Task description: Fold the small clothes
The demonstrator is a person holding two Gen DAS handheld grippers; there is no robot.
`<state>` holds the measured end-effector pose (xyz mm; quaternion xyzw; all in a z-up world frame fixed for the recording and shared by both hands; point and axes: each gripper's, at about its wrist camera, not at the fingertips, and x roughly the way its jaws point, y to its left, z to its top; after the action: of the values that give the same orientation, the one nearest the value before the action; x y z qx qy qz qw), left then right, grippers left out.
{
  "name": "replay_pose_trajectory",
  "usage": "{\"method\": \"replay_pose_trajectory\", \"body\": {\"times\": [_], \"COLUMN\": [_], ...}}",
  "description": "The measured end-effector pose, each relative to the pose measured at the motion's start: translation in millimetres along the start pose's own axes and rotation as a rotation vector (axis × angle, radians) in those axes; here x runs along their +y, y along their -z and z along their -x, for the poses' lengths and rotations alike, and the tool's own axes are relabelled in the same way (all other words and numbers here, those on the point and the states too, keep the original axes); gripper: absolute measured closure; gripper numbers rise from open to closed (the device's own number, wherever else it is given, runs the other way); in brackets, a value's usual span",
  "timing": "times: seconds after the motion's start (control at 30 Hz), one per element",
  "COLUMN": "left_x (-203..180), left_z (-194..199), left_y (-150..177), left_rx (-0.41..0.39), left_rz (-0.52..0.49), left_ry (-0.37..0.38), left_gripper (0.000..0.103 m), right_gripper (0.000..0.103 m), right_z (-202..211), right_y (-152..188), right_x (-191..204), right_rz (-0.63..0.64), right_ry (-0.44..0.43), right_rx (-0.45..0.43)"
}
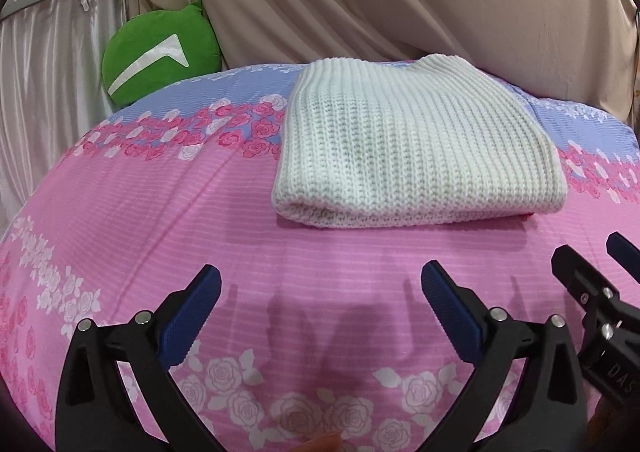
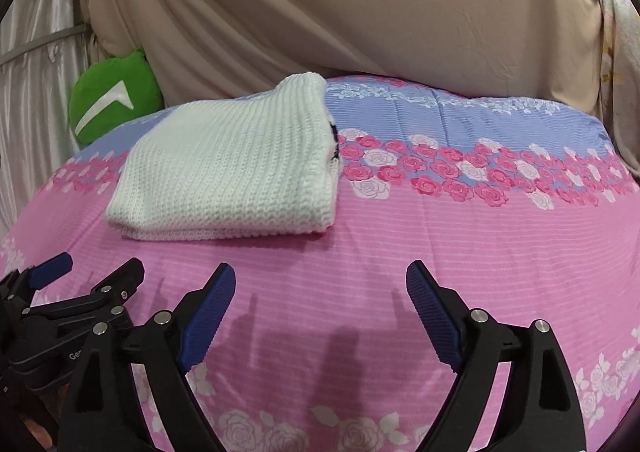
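Hovering spread and empty over the pink bedspread (image 1: pixel 160 212), the left claw (image 1: pixel 320 284) and right claw (image 2: pixel 320 280) sit short of the folded sweater (image 1: pixel 412 140), which likely needs only its edges squared gently.

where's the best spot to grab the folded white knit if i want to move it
Probably the near folded edge of the white knit. It lies flat on the pink floral bedspread, its rounded, stacked fold facing both open grippers. Come in low from the front, one finger sliding under the layers, one on top.
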<state>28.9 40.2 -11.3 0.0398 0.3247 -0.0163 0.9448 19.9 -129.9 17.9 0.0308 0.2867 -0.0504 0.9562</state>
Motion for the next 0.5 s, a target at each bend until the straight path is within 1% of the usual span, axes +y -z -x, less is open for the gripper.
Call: {"method": "replay_pose_trajectory", "body": {"times": [0.2, 0.27, 0.5], "left_x": [-3.5, -5.2, -3.0], "left_z": [0.5, 0.1, -1.6], "left_y": [1.0, 1.1, 0.8], "left_rx": [0.003, 0.005, 0.010], "left_rz": [-0.016, -0.024, -0.031], "left_ry": [-0.025, -0.045, -0.047], "left_gripper": [0.005, 0.005, 0.005], "right_gripper": [0.017, 0.017, 0.017], "right_z": [-2.0, -3.5, -7.3], "right_y": [1.3, 1.8, 1.7], "right_x": [4.5, 4.2, 0.0], "right_rz": [0.024, 0.022, 0.014], "right_ry": [0.007, 0.015, 0.003], "right_rx": [0.018, 0.028, 0.045]}}
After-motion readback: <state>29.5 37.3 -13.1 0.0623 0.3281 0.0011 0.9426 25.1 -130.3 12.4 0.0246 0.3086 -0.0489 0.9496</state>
